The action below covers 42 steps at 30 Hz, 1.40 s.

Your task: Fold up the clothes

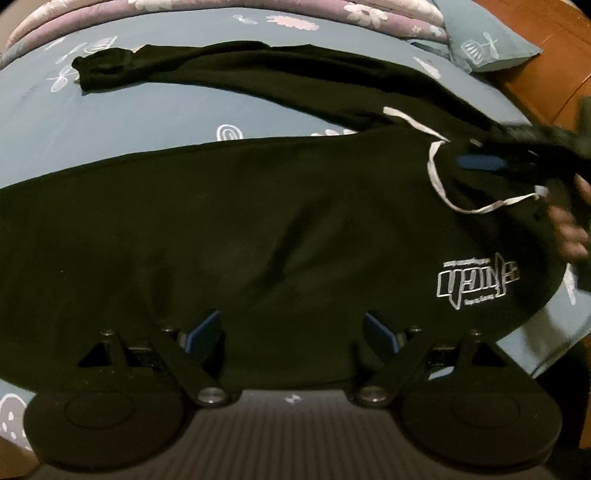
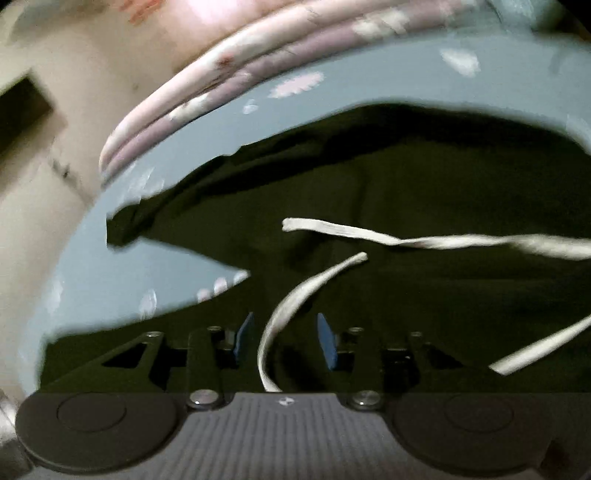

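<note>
My black hoodie (image 1: 258, 229) lay spread across the blue flowered bed sheet (image 1: 129, 114), one sleeve (image 1: 207, 66) stretched out toward the folded purple quilt (image 1: 258, 7) at the far edge. Its white printed logo (image 1: 476, 282) faced up near the right side. My left gripper (image 1: 291, 330) hovered low over the body of the garment, its fingers (image 1: 205, 330) spread wide with nothing between them but the cloth lying below. My right gripper (image 2: 286, 341) was over the neck area, its fingers (image 2: 327, 343) partly apart. A white drawstring (image 2: 295, 306) curved loosely through the gap, and neither blue pad pressed on it. A second drawstring (image 2: 424, 240) trailed across the dark fabric farther out. The view from my right wrist was blurred.
</note>
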Tool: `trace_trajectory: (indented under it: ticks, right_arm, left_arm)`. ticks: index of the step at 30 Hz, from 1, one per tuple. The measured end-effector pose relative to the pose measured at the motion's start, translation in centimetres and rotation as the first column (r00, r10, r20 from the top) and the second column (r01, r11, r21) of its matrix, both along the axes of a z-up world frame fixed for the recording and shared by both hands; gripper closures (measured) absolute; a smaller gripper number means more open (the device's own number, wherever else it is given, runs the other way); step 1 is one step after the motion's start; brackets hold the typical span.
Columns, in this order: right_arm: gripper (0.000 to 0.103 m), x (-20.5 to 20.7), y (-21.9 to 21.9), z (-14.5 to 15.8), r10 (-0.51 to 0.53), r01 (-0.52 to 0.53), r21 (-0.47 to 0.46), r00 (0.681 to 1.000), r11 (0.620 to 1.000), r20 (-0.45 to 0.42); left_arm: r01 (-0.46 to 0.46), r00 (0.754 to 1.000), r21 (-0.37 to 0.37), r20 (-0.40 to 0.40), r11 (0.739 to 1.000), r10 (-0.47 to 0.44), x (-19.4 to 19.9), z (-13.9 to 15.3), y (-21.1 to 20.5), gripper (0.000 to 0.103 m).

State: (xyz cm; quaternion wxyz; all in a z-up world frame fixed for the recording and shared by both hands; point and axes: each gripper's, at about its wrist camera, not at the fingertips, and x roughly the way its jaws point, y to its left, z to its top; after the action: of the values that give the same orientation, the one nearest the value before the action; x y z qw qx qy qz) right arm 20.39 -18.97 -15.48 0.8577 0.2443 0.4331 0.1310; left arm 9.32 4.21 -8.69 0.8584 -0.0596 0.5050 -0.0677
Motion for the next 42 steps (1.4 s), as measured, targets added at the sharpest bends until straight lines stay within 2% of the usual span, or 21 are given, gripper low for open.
trace_trajectory:
  ticks: [2,4,6,10,13,14,16,17,18,20,22,23,24,26,32,35,38,42]
  right_arm:
    - [0.060,1.3,-0.3,-1.2,-0.046,0.050,0.065,0.997,0.997,-0.057]
    - [0.062,1.8,-0.2,-2.0,-0.079,0.085,0.090,0.994,0.992,-0.075]
    - [0.100,2.0,0.3,-2.1,-0.079,0.083,0.064,0.995,0.994,-0.060]
    - [0.100,0.6,1.9,-0.9,-0.024,0.024,-0.030,1.000,0.999,0.006]
    - [0.100,-0.9,3.8,0.6,0.103,-0.100,-0.055,0.993,0.993,0.059]
    - [0.096,-1.3,4.6,0.9,0.160,-0.155,-0.069,0.985,0.986,0.071]
    - [0.094,-2.4,6.8,1.2,0.294,-0.281,-0.139,0.951,0.950,0.091]
    - [0.086,-2.9,8.1,1.1,0.359,-0.338,-0.191,0.929,0.922,0.090]
    - [0.073,-3.3,9.1,0.9,0.398,-0.371,-0.236,0.914,0.898,0.075]
    - [0.069,-4.2,10.4,0.6,0.430,-0.399,-0.294,0.901,0.868,0.047]
    - [0.069,-5.0,10.0,0.7,0.419,-0.389,-0.283,0.907,0.877,0.052]
    - [0.065,-5.3,9.7,0.8,0.409,-0.380,-0.272,0.911,0.884,0.054]
    - [0.056,-5.6,9.2,0.9,0.390,-0.363,-0.263,0.919,0.894,0.056]
    - [0.052,-6.2,7.7,1.1,0.332,-0.307,-0.262,0.942,0.915,0.055]
    - [0.052,-8.3,3.2,0.2,0.165,-0.160,-0.264,0.986,0.951,-0.004]
    - [0.052,-9.9,1.7,-0.2,0.097,-0.097,-0.259,0.995,0.961,-0.013]
    - [0.052,-11.5,0.3,0.0,0.016,-0.011,-0.254,1.000,0.967,0.018]
    - [0.052,-12.1,-1.8,-0.1,-0.066,0.071,-0.268,0.997,0.961,0.030]
  left_arm:
    - [-0.008,1.000,0.007,0.004,1.000,0.008,0.0,0.1,0.2,0.019]
    - [-0.019,1.000,0.005,0.003,1.000,0.019,0.1,0.1,0.6,0.019]
    - [-0.025,1.000,0.005,-0.001,1.000,0.025,0.3,-0.1,0.7,0.019]
    - [-0.022,1.000,-0.001,-0.006,1.000,0.022,0.5,-0.3,0.5,0.019]
    - [-0.008,1.000,-0.018,-0.003,1.000,0.008,0.4,-0.2,0.3,0.019]
    - [-0.003,1.000,-0.021,-0.002,1.000,0.003,0.3,-0.2,0.1,0.019]
    - [0.002,1.000,-0.022,0.000,1.000,-0.002,0.2,-0.1,-0.1,0.019]
    - [0.002,1.000,-0.021,0.001,1.000,-0.002,0.2,-0.1,-0.2,0.019]
    - [0.002,1.000,-0.020,0.001,1.000,-0.002,0.2,-0.1,-0.2,0.019]
    - [-0.005,1.000,-0.015,0.004,1.000,0.005,0.0,0.1,-0.2,0.019]
    - [-0.010,1.000,-0.016,0.010,1.000,0.010,-0.2,0.4,-0.1,0.019]
    - [-0.013,1.000,-0.016,0.012,1.000,0.013,-0.3,0.5,0.0,0.019]
    - [-0.015,1.000,-0.015,0.012,1.000,0.015,-0.3,0.5,0.1,0.019]
    - [-0.018,1.000,-0.015,0.013,1.000,0.018,-0.3,0.5,0.1,0.019]
    - [0.009,1.000,-0.010,0.016,1.000,-0.009,0.1,0.6,-0.4,0.019]
    - [0.039,0.999,-0.005,0.020,0.999,-0.039,0.4,0.9,-1.1,0.019]
    - [0.067,0.998,0.003,0.014,0.998,-0.067,0.7,0.9,-2.0,0.019]
    - [0.097,0.995,0.004,-0.017,0.995,-0.097,1.2,0.1,-3.0,0.019]
